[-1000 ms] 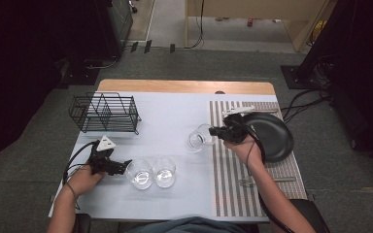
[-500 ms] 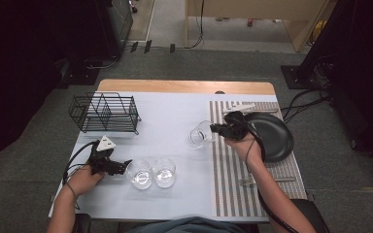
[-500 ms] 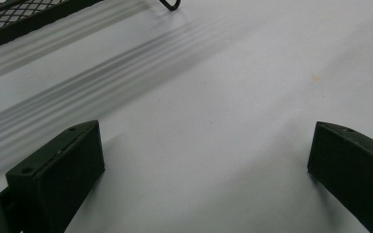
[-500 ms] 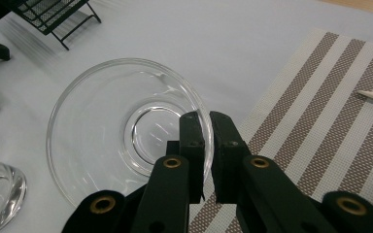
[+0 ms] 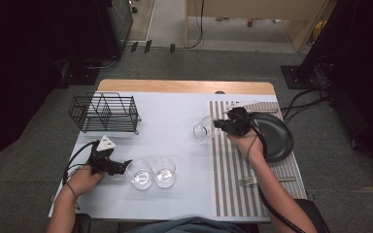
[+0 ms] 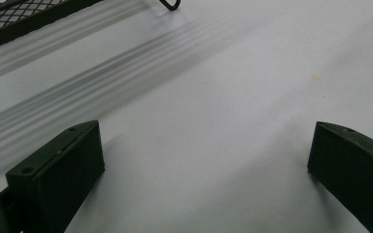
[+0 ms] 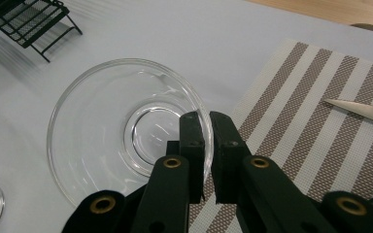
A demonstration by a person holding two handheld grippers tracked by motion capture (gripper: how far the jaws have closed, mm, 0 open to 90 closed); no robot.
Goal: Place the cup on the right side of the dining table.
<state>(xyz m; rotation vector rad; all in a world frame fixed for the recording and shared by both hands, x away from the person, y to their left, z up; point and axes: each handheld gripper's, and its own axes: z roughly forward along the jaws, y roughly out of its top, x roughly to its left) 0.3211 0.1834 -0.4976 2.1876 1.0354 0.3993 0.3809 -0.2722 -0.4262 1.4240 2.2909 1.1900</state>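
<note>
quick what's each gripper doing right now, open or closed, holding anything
Left gripper: open, holding nothing.
Right gripper: shut on the rim of a glass.

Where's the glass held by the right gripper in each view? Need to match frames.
High view: the held glass is centre-right, at the left edge of the striped mat, ahead of the right gripper.
Left gripper view: not in it.
Right gripper view: glass is left of centre, its rim pinched between the jaws.
Shared landmark: the wire rack, top left in the gripper views.
</note>
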